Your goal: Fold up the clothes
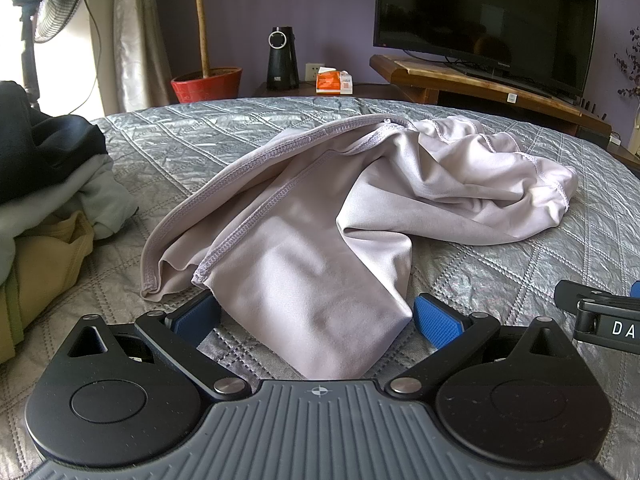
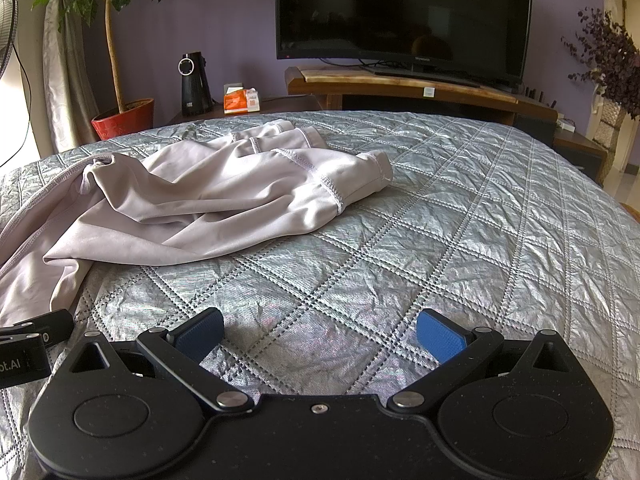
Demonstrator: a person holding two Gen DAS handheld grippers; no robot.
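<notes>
A pale lilac-grey garment [image 1: 320, 216] lies crumpled on the silver quilted bedspread [image 1: 500, 264]. Its near end reaches down between the blue pads of my left gripper [image 1: 316, 320], which is open around it, jaws wide apart. In the right wrist view the same garment [image 2: 208, 204] lies at the left and middle distance. My right gripper [image 2: 320, 336] is open and empty over bare quilt [image 2: 460, 232], to the right of the garment. Part of the right gripper shows at the right edge of the left wrist view [image 1: 600, 316].
A pile of clothes [image 1: 44, 200], dark, grey and tan, sits at the bed's left edge. Beyond the bed stand a red plant pot [image 1: 208, 84], a black speaker [image 1: 282, 60], an orange tissue box [image 1: 334, 82], and a TV [image 2: 400, 12] on a wooden stand [image 2: 400, 84].
</notes>
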